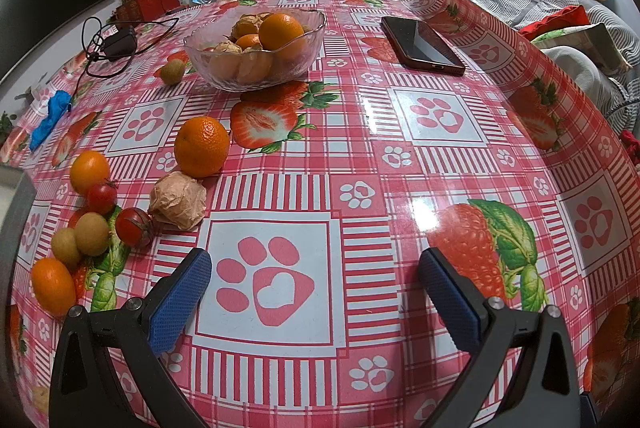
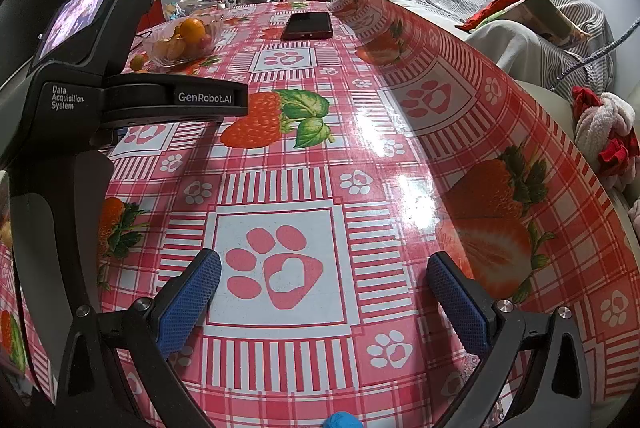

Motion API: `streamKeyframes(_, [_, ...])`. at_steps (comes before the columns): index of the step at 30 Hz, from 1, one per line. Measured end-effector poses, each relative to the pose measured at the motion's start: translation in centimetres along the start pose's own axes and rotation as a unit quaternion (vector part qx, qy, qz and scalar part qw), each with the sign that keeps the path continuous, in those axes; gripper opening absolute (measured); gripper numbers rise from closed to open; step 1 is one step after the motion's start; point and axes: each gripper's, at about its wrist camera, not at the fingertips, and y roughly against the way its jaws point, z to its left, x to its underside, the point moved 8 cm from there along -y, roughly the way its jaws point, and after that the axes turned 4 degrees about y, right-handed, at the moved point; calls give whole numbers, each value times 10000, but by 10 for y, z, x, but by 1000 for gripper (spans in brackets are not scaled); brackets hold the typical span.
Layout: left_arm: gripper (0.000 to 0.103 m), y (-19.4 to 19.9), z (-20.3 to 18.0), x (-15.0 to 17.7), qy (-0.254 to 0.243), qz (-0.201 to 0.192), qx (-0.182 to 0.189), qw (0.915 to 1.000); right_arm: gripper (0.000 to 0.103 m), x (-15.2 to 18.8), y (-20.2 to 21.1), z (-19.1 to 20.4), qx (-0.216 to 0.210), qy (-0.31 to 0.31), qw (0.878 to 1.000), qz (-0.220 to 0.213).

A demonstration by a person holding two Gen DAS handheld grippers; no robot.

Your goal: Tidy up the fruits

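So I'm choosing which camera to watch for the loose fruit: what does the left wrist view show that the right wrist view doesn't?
Only the left wrist view shows the loose fruit: a large orange, two cherry tomatoes, a papery husked fruit, plus a charger. Only the right wrist view shows the left gripper's body with its screen. Both show the glass bowl, the phone and open, empty fingers: left gripper, right gripper.

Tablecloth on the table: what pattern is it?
Glossy red-and-white plaid tablecloth with paw prints and strawberries; clearest in the left wrist view.
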Motion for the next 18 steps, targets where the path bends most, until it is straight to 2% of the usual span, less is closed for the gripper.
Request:
streamKeyframes(9, [103,0,0,0,1,0,1,10000,103,1,-1,0,12,16,10000,68])
streamKeyframes(12, [103,0,0,0,1,-1,1,10000,103,0,-2,0,5,11,9998,188])
streamKeyframes(15, [103,0,0,0,1,-1,1,10000,103,-2,-5,0,14,-20,9987,501])
streamKeyframes(18, [103,0,0,0,1,-1,1,10000,103,-5,-7,0,12,-101,9984,565])
